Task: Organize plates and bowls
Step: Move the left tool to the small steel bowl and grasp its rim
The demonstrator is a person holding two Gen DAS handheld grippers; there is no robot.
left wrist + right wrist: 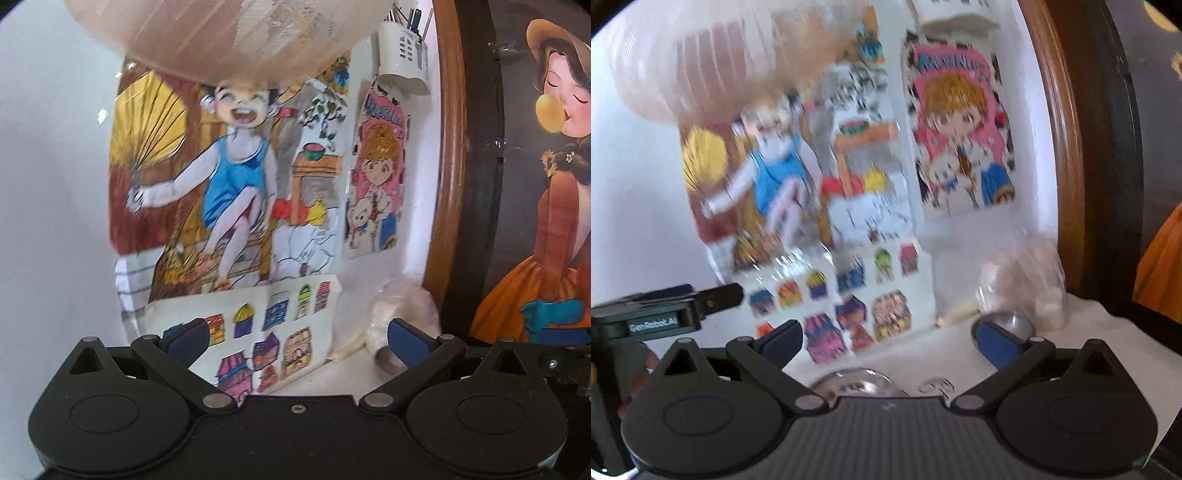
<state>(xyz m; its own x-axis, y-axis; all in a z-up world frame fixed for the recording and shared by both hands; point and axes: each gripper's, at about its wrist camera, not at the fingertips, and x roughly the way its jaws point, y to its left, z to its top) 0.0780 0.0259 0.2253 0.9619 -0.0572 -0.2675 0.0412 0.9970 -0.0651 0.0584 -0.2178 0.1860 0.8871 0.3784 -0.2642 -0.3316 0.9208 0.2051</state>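
Here both grippers, left gripper [295, 338] and right gripper [888, 341], stand wide open, holding nothing. The only dishes visible lie near the wrapped bundle [1027, 284] on the white table [1108, 347]: a metal bowl [1008, 320] just below it, a glass bowl [857, 382] nearer the right gripper's base. The right seems closer.

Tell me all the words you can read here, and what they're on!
"GenRobot.AI": white label on the left tool, seen from the right wrist.
Pink lettering atop the cartoon-girl drawing: too blurred to read.
Nothing else readable.
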